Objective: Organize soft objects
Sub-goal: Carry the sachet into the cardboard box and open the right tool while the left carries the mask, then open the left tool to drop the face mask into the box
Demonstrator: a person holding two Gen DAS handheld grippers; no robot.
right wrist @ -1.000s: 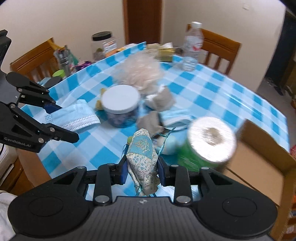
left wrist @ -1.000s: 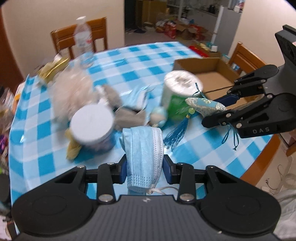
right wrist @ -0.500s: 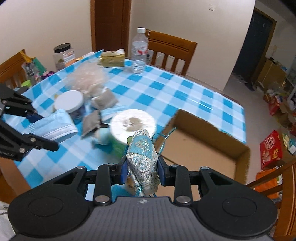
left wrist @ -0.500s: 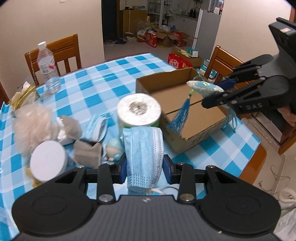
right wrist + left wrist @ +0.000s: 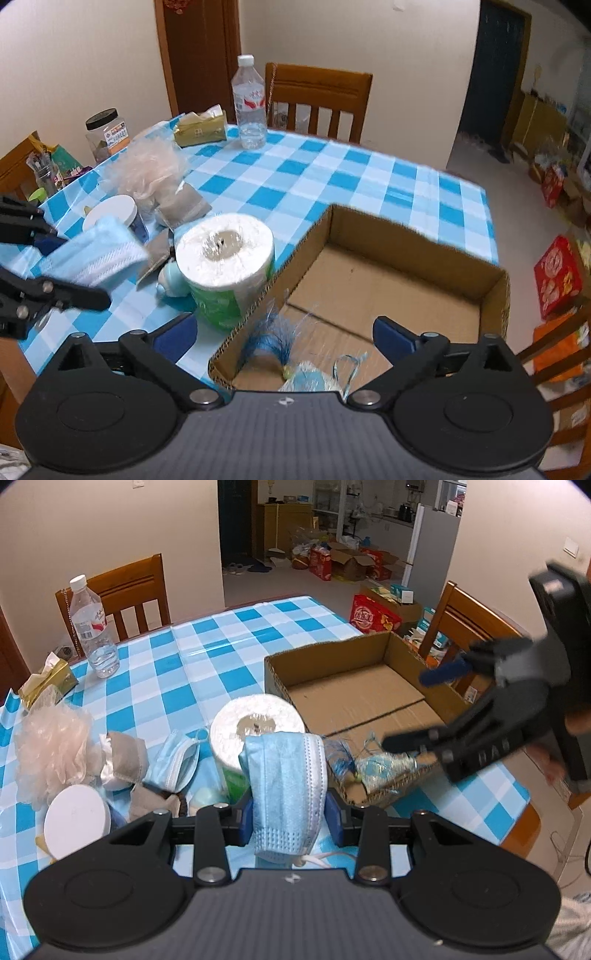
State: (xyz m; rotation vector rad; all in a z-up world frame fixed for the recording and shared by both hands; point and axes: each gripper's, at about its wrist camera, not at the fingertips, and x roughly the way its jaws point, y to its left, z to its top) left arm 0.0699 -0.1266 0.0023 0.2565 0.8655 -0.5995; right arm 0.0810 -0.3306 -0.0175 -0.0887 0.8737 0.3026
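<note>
My left gripper (image 5: 290,812) is shut on a folded light-blue face mask (image 5: 286,775), held above the table's near side beside the toilet roll (image 5: 258,727). In the right wrist view that mask (image 5: 99,251) shows at the left in the left gripper (image 5: 79,266). My right gripper (image 5: 284,334) hangs over the near corner of the open cardboard box (image 5: 406,258), and its jaws are opening with nothing pressed between them. The blue brocade sachet (image 5: 314,376) with its tassel lies loose in the box under them. It also shows as the sachet (image 5: 384,768) below the right gripper (image 5: 406,710).
On the blue checked tablecloth left of the box lie a pink bath pouf (image 5: 51,746), a white-lidded jar (image 5: 75,821), grey pouches (image 5: 127,753) and another mask (image 5: 177,757). A water bottle (image 5: 92,627) stands at the far edge. Wooden chairs surround the table.
Both grippers swung across the table from the clutter toward the box. The right gripper's jaws spread wide and the sachet dropped out into the box. The left still holds the mask.
</note>
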